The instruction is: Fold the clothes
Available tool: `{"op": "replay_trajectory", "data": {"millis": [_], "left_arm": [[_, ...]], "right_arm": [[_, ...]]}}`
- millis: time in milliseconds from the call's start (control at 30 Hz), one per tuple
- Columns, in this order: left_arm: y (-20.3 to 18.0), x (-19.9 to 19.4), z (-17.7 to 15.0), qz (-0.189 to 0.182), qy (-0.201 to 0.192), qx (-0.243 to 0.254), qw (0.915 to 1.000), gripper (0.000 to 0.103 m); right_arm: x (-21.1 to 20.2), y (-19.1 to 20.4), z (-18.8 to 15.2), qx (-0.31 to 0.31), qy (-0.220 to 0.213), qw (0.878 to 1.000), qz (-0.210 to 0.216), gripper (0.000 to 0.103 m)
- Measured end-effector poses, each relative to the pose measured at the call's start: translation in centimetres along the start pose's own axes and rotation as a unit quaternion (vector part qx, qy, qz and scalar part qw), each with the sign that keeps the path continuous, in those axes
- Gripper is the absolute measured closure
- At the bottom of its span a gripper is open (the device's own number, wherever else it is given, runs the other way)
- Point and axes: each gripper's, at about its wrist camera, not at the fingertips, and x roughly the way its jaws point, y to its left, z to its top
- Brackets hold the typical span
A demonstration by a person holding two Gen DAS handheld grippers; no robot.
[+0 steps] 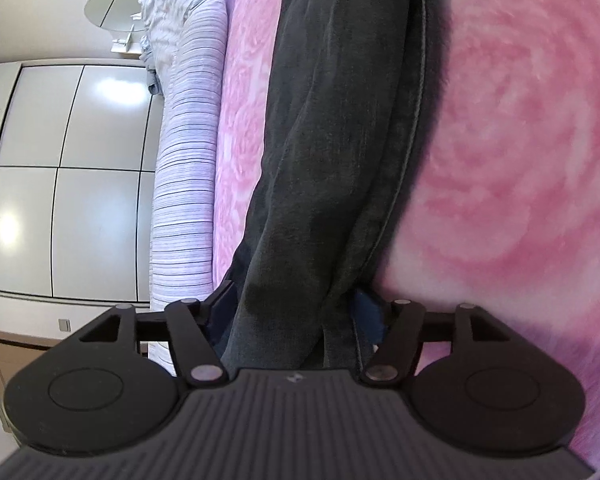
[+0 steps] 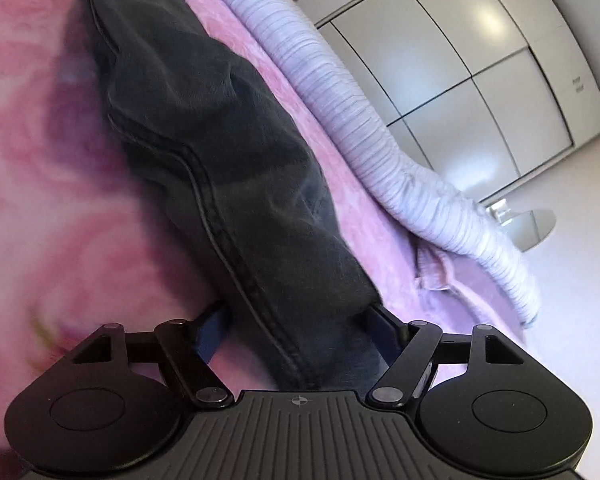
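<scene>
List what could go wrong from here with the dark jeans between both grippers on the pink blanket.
1. The dark jeans lie between the fingers of the left gripper and right gripper, whose jaws stand wide; lifting now may leave the denim behind.
2. The bunched denim may sag into fresh creases and spoil the fold.
3. Closing low could pinch the pink rose-print blanket too.

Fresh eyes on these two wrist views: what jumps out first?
The dark denim garment dominates, a long folded strip across the pink rose-patterned blanket, running straight out from between the fingers of both the left gripper and the right gripper. Behind it lies a rolled lilac striped quilt, then glossy white wardrobe doors.
</scene>
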Motion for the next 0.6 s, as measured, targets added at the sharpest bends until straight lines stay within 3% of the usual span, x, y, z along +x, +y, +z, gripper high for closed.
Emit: {"op": "replay_trajectory", "data": {"millis": [33, 100, 233, 333, 367, 400, 533, 600], "left_arm": [[0.2, 0.4, 0.2, -0.002, 0.000, 0.004, 1.0000, 0.039], [0.1, 0.3, 0.3, -0.005, -0.001, 0.014, 0.9999, 0.039], [-0.1, 0.5, 0.5, -0.002, -0.003, 0.042, 0.9991, 0.039], [-0.6, 0.3, 0.4, 0.007, -0.006, 0.054, 0.9985, 0.039], [-0.7, 0.3, 0.4, 0.010, -0.007, 0.056, 0.9984, 0.039], [-0.8, 0.4, 0.4, 0.011, -0.007, 0.053, 0.9985, 0.039], [-0.7, 0.8, 0.3, 0.010, -0.009, 0.045, 0.9989, 0.039], [-0.5, 0.9, 0.4, 0.005, -0.006, 0.043, 0.9990, 0.041]], "right_arm": [[0.0, 0.2, -0.2, -0.026, 0.002, 1.000, -0.012, 0.031], [0.4, 0.8, -0.9, -0.080, 0.008, 0.996, -0.039, 0.042], [0.1, 0.8, -0.8, -0.106, 0.002, 0.994, -0.040, 0.044], [-0.3, 0.2, 0.0, -0.086, 0.009, 0.995, -0.055, 0.042], [-0.7, 0.5, -0.1, -0.083, 0.008, 0.995, -0.064, 0.032], [-0.9, 0.6, -0.3, -0.072, 0.005, 0.995, -0.064, 0.031], [0.6, -2.5, -0.6, 0.046, 0.036, 0.998, -0.013, 0.030], [1.2, -3.5, -0.4, 0.070, 0.049, 0.996, 0.009, 0.029]]}}
